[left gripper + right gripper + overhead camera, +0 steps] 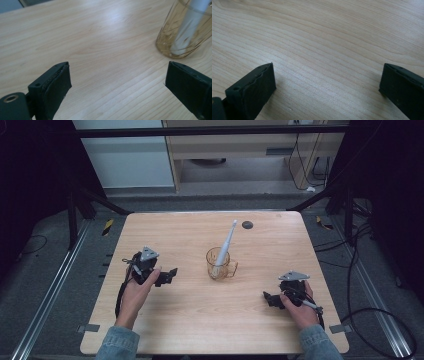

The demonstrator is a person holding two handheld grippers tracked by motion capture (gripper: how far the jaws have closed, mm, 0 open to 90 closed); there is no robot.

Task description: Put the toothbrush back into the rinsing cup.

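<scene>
Here, toothbrush in mid-table cup.

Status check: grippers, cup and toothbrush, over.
Left gripper and right gripper open, empty. Toothbrush leaning in amber cup mid-table. Nothing in the way.

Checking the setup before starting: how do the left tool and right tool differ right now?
The left tool sits near the amber cup, which shows between its jaws in the left gripper view; the right tool lies farther back, facing bare table. Both are open, empty, resting low.
</scene>
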